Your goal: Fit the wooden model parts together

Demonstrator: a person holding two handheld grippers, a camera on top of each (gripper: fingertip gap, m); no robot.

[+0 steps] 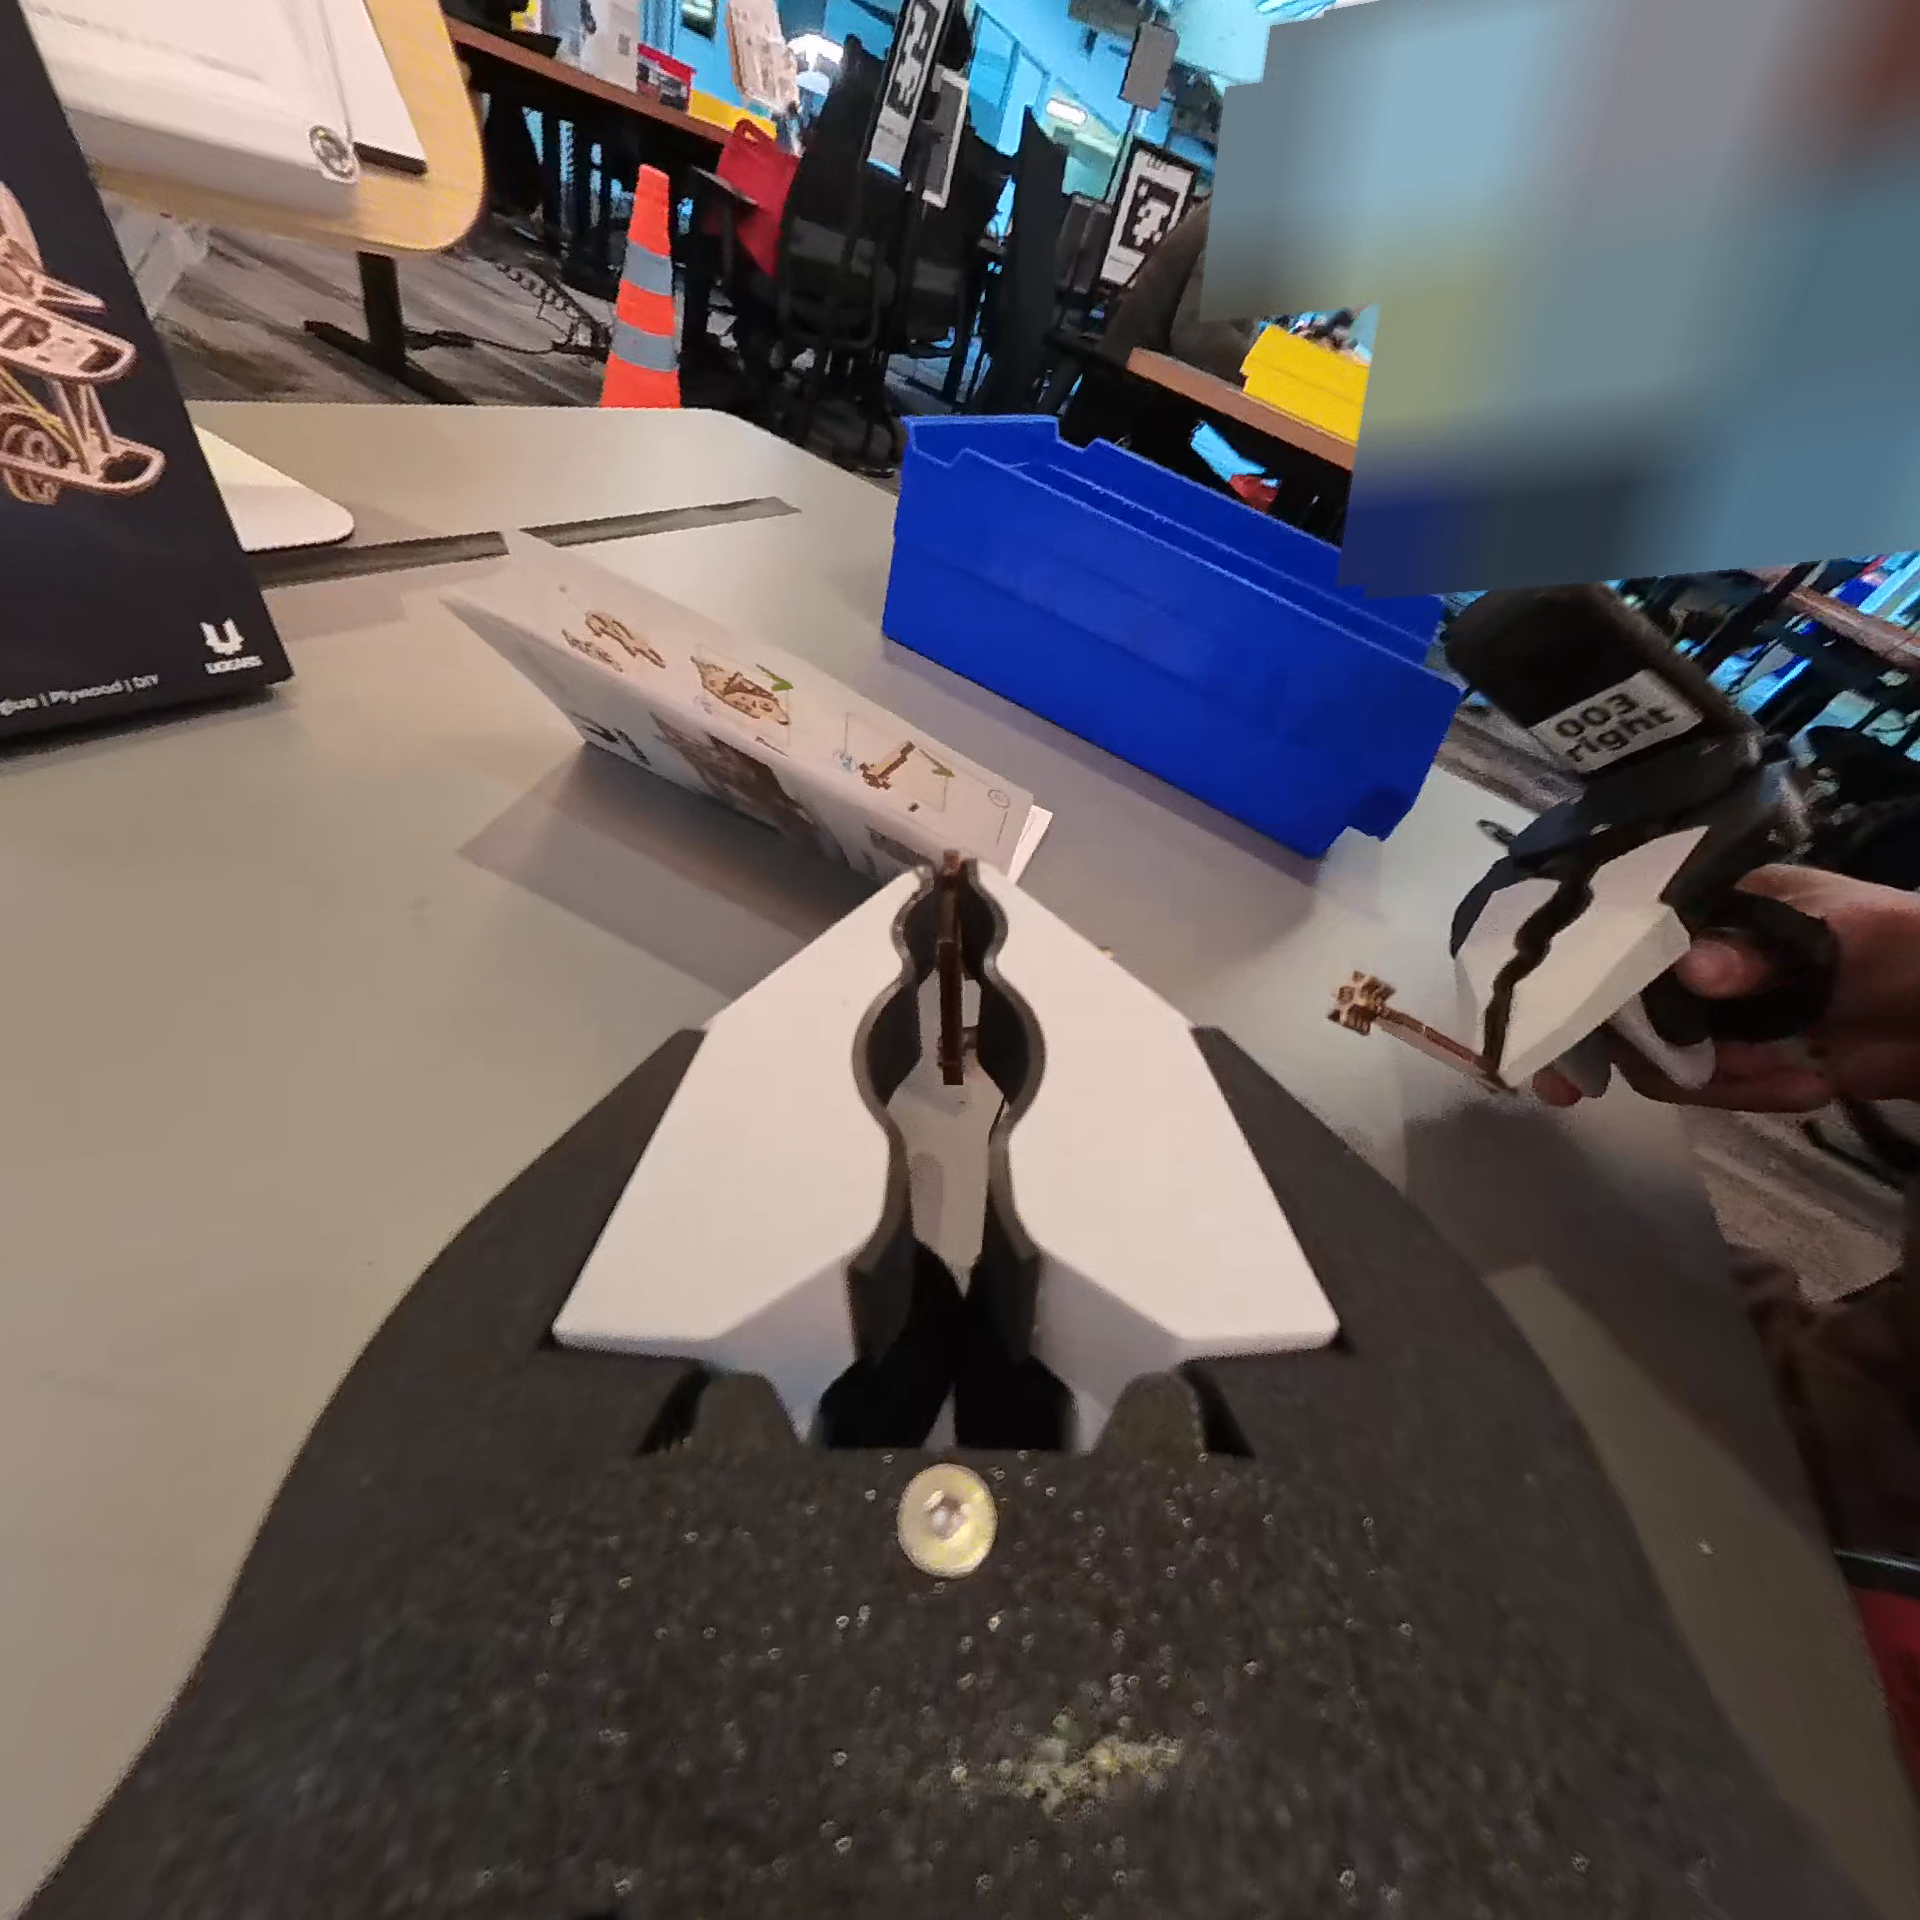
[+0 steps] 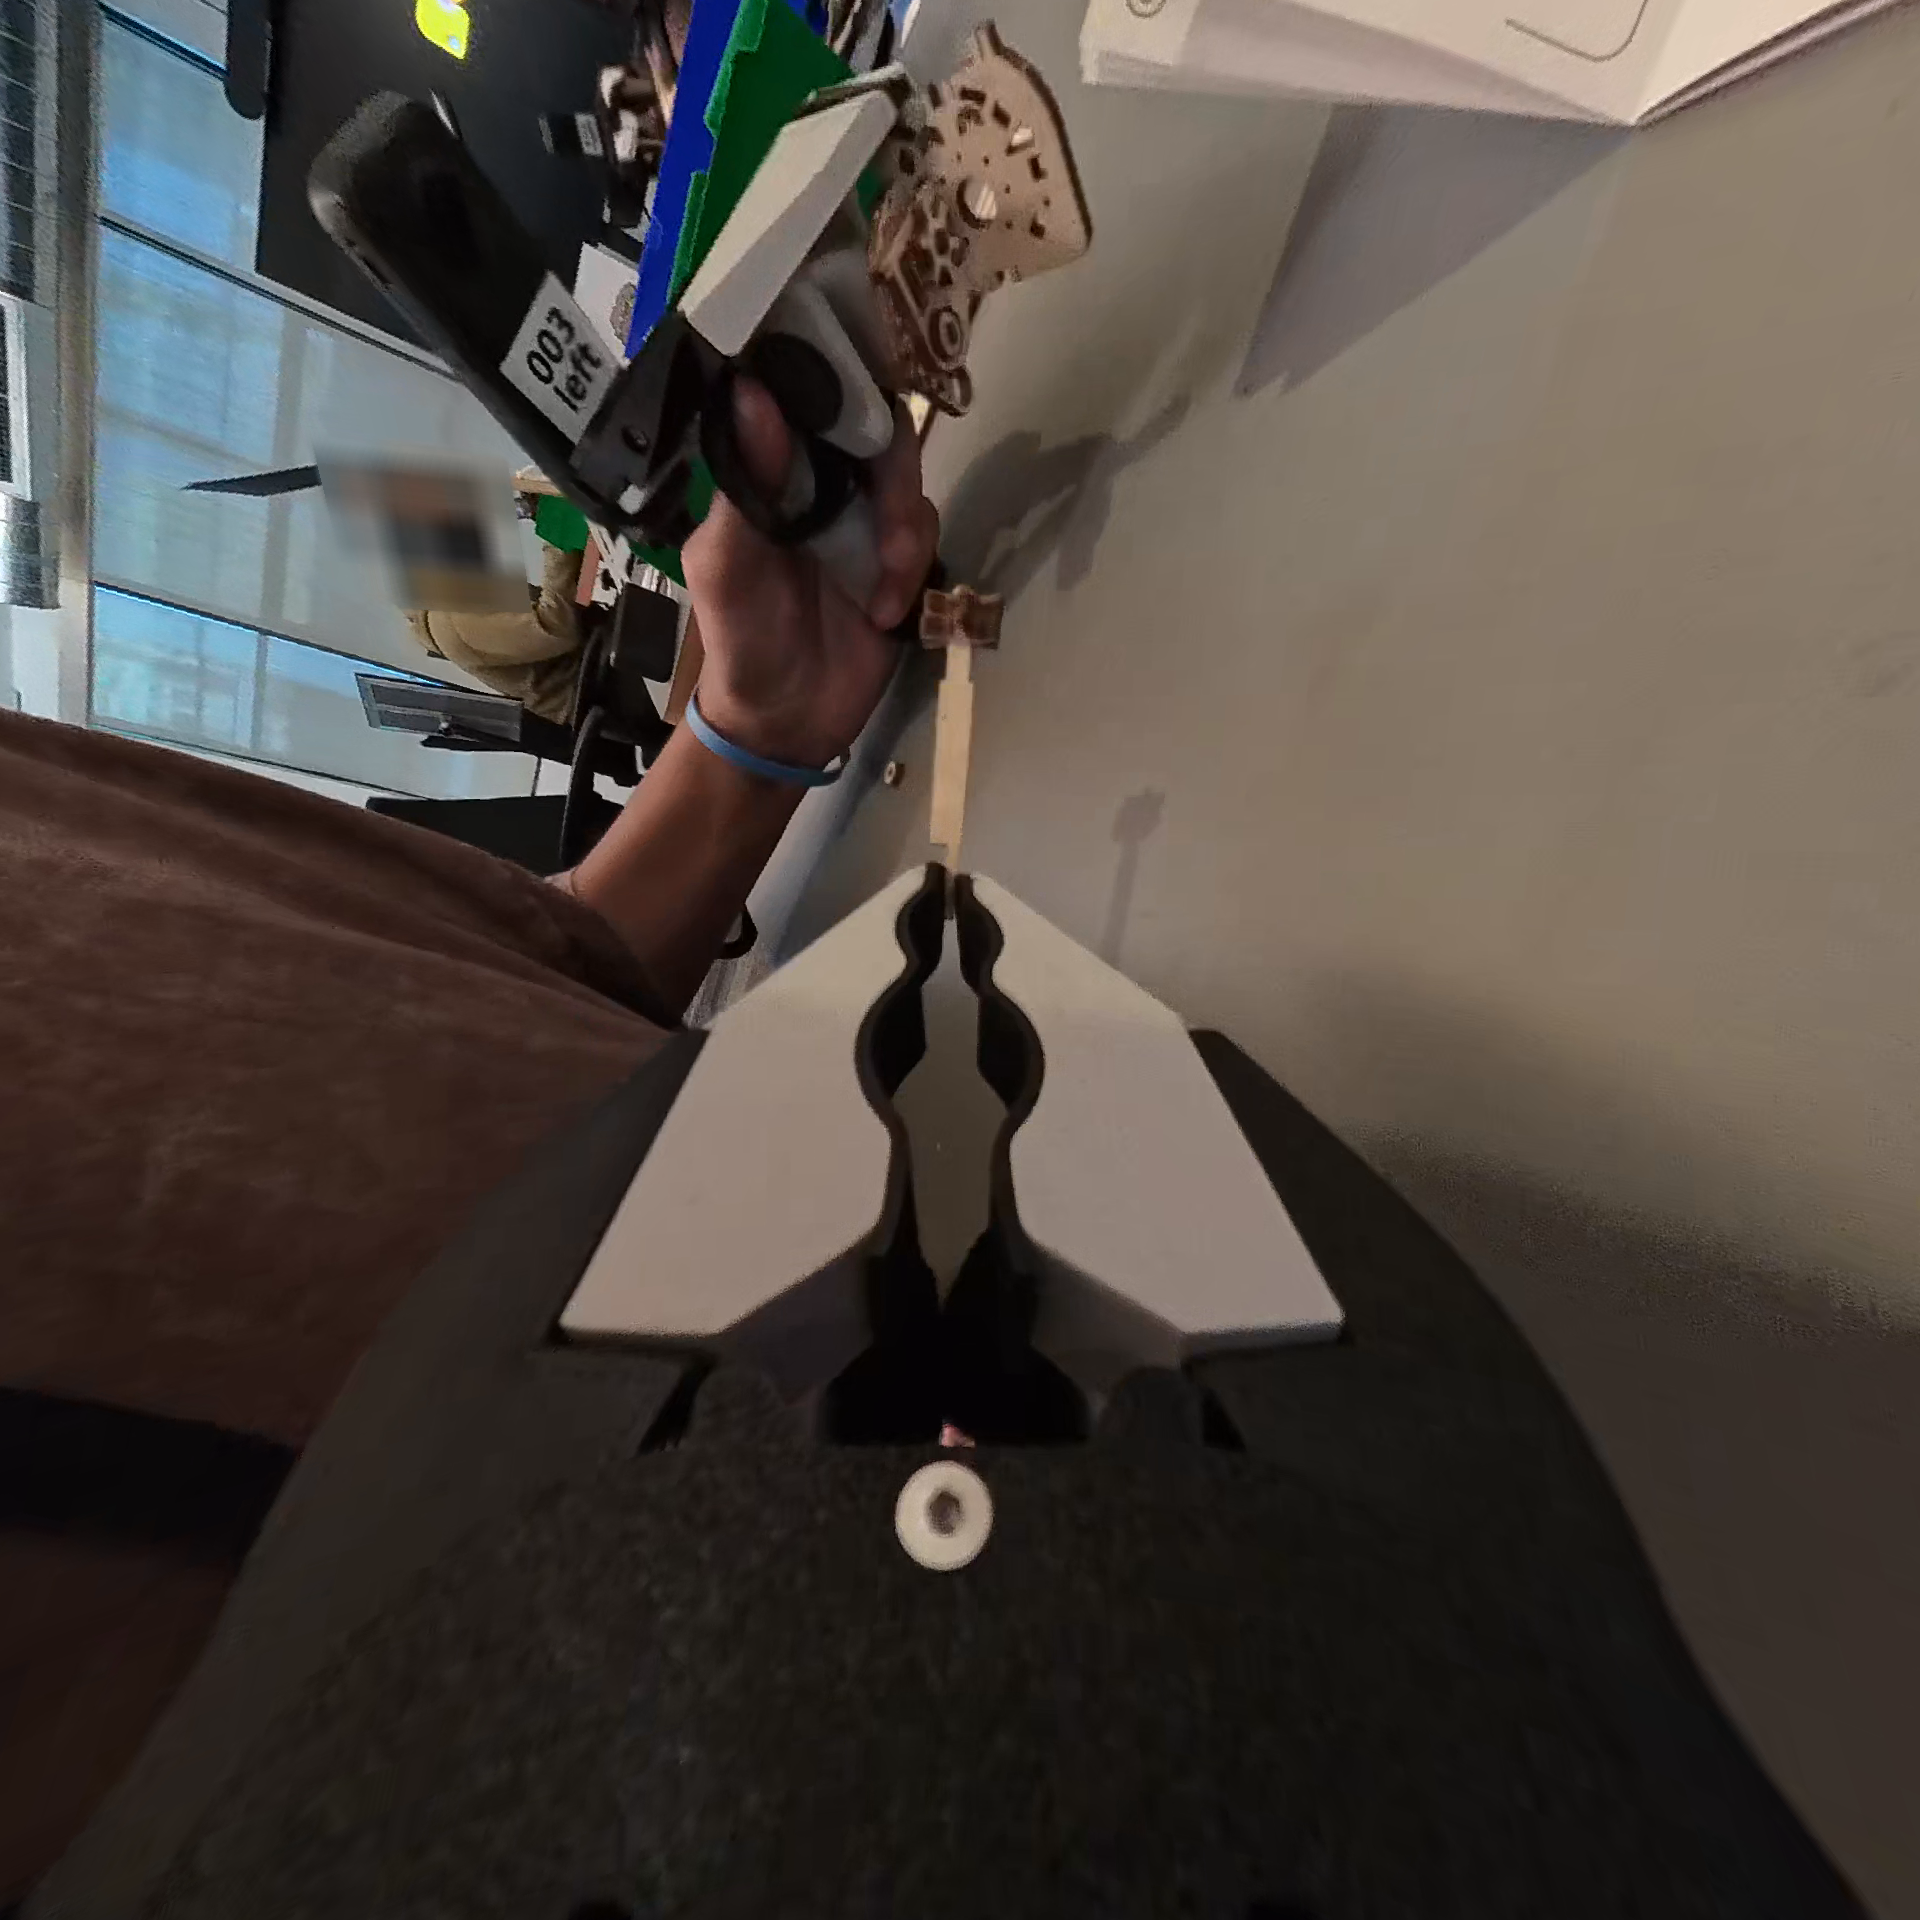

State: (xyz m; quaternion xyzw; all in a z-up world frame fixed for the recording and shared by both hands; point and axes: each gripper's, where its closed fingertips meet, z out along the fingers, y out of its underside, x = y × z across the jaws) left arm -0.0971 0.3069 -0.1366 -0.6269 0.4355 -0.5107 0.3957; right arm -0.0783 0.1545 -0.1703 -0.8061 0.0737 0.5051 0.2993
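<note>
Fingers of the left gripper (image 1: 948,883) are pinched tight on a flat wooden plate (image 1: 948,977), held on edge. The right gripper (image 2: 948,883) fingers are shut on a thin wooden stick (image 2: 954,748) with a toothed end, at 12 o'clock. Both parts are held up over the desk (image 1: 312,935), well apart. Joining looks like the step now; next, line the stick up with a hole.

Light: bright, even, overhead.
Shadows: soft, on my grey table (image 1: 312,987).
Edges: strong fisheye bending.
Blur: background and near foreground soft.
</note>
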